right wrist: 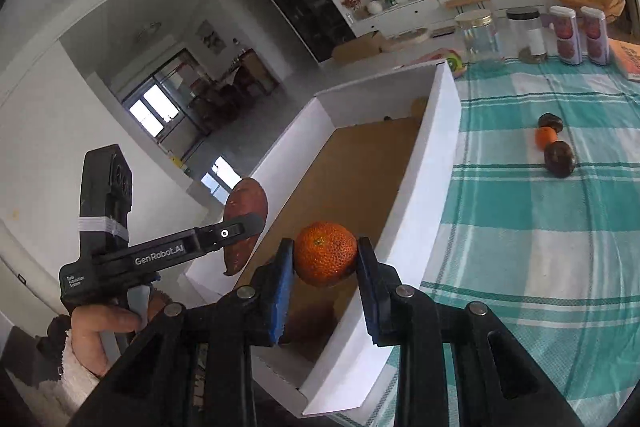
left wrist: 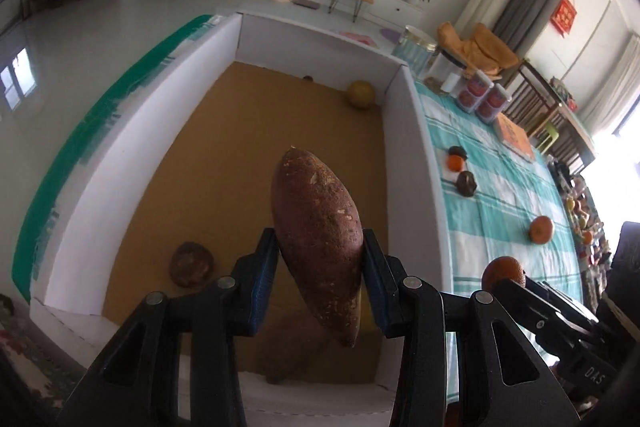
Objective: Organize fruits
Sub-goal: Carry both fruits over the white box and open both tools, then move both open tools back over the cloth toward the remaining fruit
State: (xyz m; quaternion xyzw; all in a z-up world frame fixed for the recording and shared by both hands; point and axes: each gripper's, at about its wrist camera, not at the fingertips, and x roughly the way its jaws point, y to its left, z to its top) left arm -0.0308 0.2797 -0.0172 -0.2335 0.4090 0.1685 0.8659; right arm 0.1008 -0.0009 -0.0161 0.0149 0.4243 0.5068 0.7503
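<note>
Reddish-brown, spindle-shaped sweet potato (left wrist: 318, 243) is clamped at mid-length between the blue pads of the left gripper (left wrist: 320, 267) and hangs above the brown floor of the white cardboard box (left wrist: 404, 131), evidently positioned for release inside. The right gripper (right wrist: 325, 259) is closed on a round, pitted orange fruit (right wrist: 326, 253) above the same box's near end, while further fruits lie well apart on the teal-and-white checked tablecloth (right wrist: 540, 227), presumably awaiting transfer.

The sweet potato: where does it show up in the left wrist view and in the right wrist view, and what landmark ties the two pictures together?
Left wrist view: sweet potato at centre, clamped upright between the left gripper fingers, above the box floor.
Right wrist view: sweet potato at left of centre, partly behind the left gripper's arm, left of the orange.
Shared landmark: the white cardboard box beside the teal checked tablecloth.
</note>
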